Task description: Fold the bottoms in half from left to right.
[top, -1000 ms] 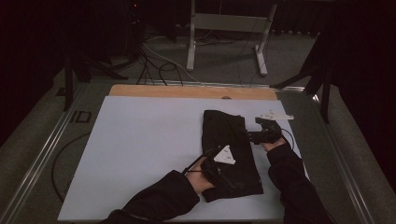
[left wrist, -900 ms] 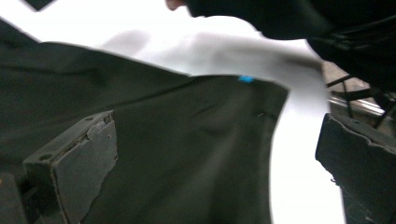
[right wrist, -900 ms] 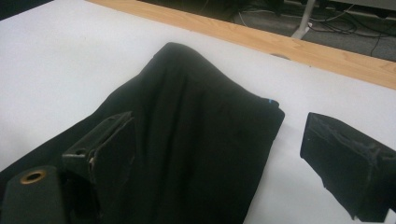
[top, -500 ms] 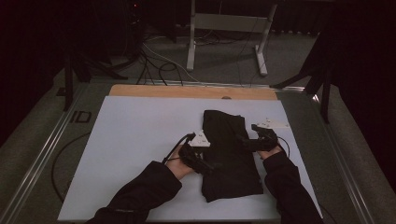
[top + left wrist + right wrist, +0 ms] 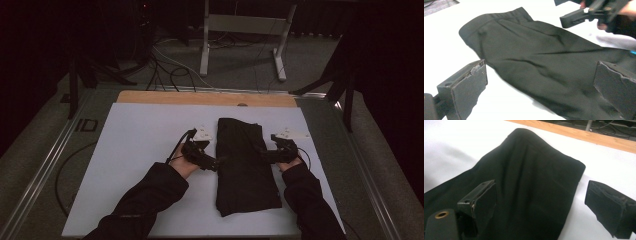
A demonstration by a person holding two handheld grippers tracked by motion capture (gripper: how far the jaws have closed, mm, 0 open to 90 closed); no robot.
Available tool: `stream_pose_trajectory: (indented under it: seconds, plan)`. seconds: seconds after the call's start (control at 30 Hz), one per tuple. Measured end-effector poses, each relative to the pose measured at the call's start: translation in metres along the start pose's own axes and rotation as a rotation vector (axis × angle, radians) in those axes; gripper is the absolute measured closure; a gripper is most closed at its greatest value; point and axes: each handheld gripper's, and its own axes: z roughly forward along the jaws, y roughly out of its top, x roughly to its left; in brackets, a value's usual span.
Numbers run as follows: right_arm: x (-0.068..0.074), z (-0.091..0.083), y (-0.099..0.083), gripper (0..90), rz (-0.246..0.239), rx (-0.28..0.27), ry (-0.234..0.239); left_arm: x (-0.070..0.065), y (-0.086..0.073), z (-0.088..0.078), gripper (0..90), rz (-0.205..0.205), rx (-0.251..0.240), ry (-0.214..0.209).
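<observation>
From the high view, the black folded garment (image 5: 245,165) lies flat a bit right of the middle of the white table (image 5: 140,150). Its long axis runs away from you: narrower end toward the wooden strip (image 5: 205,98) at the far edge, wider end near your side. Your left gripper (image 5: 216,162) sits right at the cloth's left edge, and your right gripper (image 5: 265,156) at its right edge, roughly level with each other mid-length. You can't really tell the jaw gap from up here.

Left gripper view: the garment (image 5: 544,62) stretches diagonally, elastic-looking band end at upper left, the rest running down to the lower right. Your jaws are spread wide, one over bare table, the other over the fabric, nothing pinched. Your right gripper (image 5: 574,18) shows at the top right, just past the cloth.

Right gripper view: the garment (image 5: 529,185) runs up toward the wooden strip (image 5: 584,135), rounded far end. Jaws wide apart here too, left one over the fabric, right one over the white table (image 5: 614,167).
</observation>
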Motion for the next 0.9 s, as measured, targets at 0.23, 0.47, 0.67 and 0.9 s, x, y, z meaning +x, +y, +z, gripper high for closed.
stream_pose_trajectory:
  seconds: [0.23,0.47,0.67,0.9]
  plan:
    - [-0.006,0.002,0.001,10.4,-0.001,0.004,-0.011,0.015,0.003,0.008,0.6,-0.034,0.009,0.048]
    - [-0.012,0.006,0.003,10.5,0.003,0.015,-0.022,0.024,0.007,0.016,0.6,-0.044,0.038,0.073]
    - [-0.014,0.009,0.006,10.5,0.004,0.015,-0.025,0.032,0.01,0.021,0.6,-0.077,0.043,0.068]
    - [-0.016,0.012,0.011,10.4,0.01,0.015,-0.021,0.034,0.016,0.023,0.6,-0.093,0.044,0.07]
